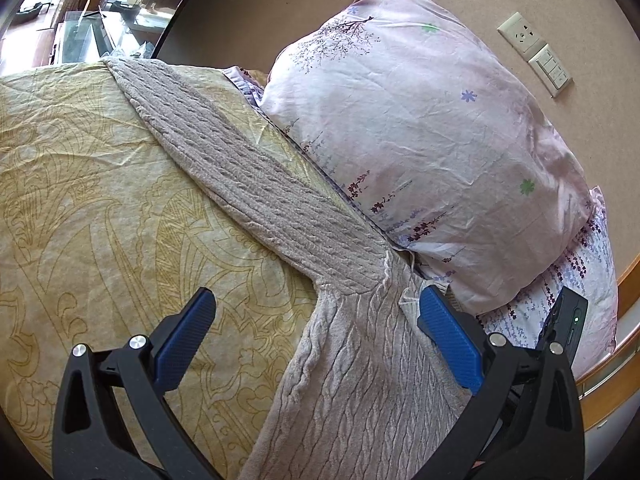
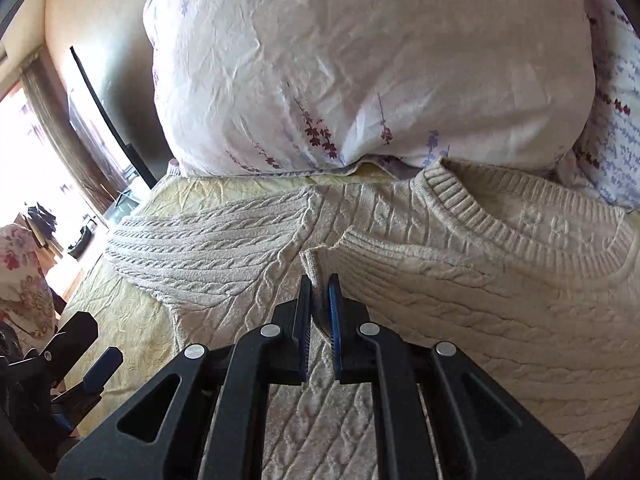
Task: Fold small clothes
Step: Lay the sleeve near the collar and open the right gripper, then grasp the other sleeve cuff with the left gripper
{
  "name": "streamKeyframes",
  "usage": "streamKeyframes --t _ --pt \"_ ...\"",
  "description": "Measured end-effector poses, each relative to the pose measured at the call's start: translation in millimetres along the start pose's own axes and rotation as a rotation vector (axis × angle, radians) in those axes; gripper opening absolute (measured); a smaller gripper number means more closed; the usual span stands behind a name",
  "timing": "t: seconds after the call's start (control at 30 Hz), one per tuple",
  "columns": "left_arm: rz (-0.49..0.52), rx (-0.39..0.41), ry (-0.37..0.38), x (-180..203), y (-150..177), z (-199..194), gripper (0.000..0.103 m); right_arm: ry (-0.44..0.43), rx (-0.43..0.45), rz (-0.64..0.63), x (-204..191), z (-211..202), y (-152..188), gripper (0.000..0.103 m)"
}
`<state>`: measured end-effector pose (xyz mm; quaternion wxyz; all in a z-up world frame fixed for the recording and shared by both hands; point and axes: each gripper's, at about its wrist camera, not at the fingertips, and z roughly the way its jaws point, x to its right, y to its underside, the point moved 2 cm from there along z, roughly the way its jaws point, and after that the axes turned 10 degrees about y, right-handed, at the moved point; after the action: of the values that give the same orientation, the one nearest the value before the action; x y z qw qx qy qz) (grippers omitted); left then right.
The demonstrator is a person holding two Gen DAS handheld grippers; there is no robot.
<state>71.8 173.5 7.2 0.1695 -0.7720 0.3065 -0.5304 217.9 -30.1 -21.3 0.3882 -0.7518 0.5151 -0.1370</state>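
A cream cable-knit sweater (image 2: 460, 280) lies flat on the yellow patterned bedspread (image 1: 80, 184). In the left wrist view its sleeve (image 1: 256, 184) runs away to the upper left and its body (image 1: 360, 392) fills the bottom middle. My left gripper (image 1: 316, 300) is open, its blue pads (image 1: 184, 344) straddling the armpit of that sleeve, holding nothing. My right gripper (image 2: 320, 284) is shut on a fold of the sweater near the shoulder, below the ribbed collar (image 2: 520, 216). The left gripper also shows in the right wrist view (image 2: 92, 356), at the lower left.
A large floral pillow (image 1: 420, 128) stands against the headboard just beyond the sweater, and fills the top of the right wrist view (image 2: 352, 64). A second pillow (image 1: 580, 280) lies under it. Wall sockets (image 1: 536, 52) are at the right. A window (image 2: 24, 152) is at the left.
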Motion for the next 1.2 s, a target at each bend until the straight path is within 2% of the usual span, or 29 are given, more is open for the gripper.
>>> streamKeyframes --t 0.13,0.2,0.23,0.27,0.33,0.43,0.53,0.6,0.7,0.8,0.9,1.0,1.07,1.2 --pt "0.006 -0.007 0.001 0 1 2 0.101 -0.015 -0.059 -0.009 -4 9 12 0.009" --pt "0.013 -0.011 0.001 2 1 3 0.101 -0.057 -0.080 0.025 1 4 13 0.011" --pt "0.018 -0.012 0.003 3 1 3 0.101 -0.106 -0.095 0.065 7 0 15 0.022" --pt "0.023 -0.014 0.005 4 2 3 0.101 -0.160 -0.102 0.119 17 -9 18 0.046" --pt "0.038 -0.021 0.015 7 3 4 0.101 -0.211 -0.062 0.214 38 -32 25 0.069" --pt "0.070 -0.042 0.043 14 7 7 0.101 -0.216 0.000 0.325 76 -68 40 0.072" --pt "0.111 -0.074 0.069 22 12 13 0.101 -0.221 0.042 0.437 111 -90 56 0.087" --pt "0.149 -0.086 0.093 28 16 15 0.101 -0.237 0.073 0.475 128 -98 65 0.090" --pt "0.279 -0.193 0.143 38 24 16 0.101 -0.284 0.134 0.517 156 -111 79 0.095" --pt "0.350 -0.295 0.118 32 12 13 0.101 -0.341 0.185 0.532 163 -112 86 0.099" --pt "0.305 -0.360 0.068 5 -16 14 0.101 -0.387 0.172 0.504 157 -110 83 0.100" --pt "0.184 -0.396 0.024 -36 -45 21 0.101 -0.359 0.172 0.405 138 -111 78 0.100" --pt "0.076 -0.398 0.080 -59 -63 22 0.101 -0.360 0.169 0.356 129 -111 78 0.100" --pt "-0.074 -0.387 0.068 -80 -90 26 0.101 -0.358 0.149 0.316 121 -107 78 0.100"
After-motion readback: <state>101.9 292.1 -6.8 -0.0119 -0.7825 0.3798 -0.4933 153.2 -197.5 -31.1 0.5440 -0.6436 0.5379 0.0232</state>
